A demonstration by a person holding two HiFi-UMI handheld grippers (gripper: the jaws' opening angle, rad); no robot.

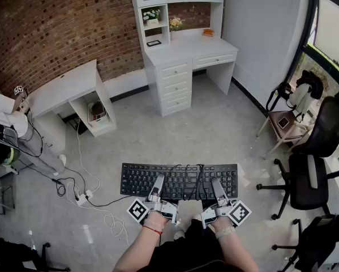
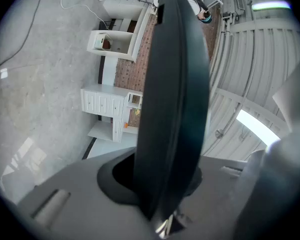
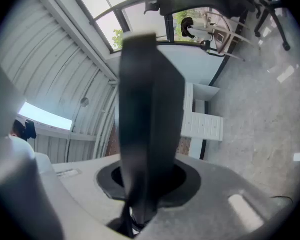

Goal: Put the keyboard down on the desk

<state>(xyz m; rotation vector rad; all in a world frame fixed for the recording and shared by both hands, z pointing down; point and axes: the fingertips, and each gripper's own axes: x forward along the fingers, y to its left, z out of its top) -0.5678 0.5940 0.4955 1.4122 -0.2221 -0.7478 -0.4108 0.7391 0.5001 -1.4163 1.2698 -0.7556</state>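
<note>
A black keyboard point(image 1: 179, 181) hangs level in the air above the grey floor, close in front of me, its cable draped over the keys. My left gripper point(image 1: 158, 180) is shut on its near edge left of centre. My right gripper point(image 1: 217, 183) is shut on the same edge right of centre. In both gripper views the keyboard point(image 2: 175, 99) point(image 3: 147, 124) runs edge-on up the picture, pinched between the jaws of the left gripper point(image 2: 164, 194) and the right gripper point(image 3: 139, 194). The white desk point(image 1: 186, 45) with drawers and a hutch stands far ahead against the wall.
A low white side desk point(image 1: 67, 89) stands at the left by the brick wall. Cables and a power strip point(image 1: 81, 197) lie on the floor to the left. Black office chairs point(image 1: 316, 169) and a folding chair point(image 1: 285, 123) line the right side. A person point(image 1: 11, 129) is at the far left.
</note>
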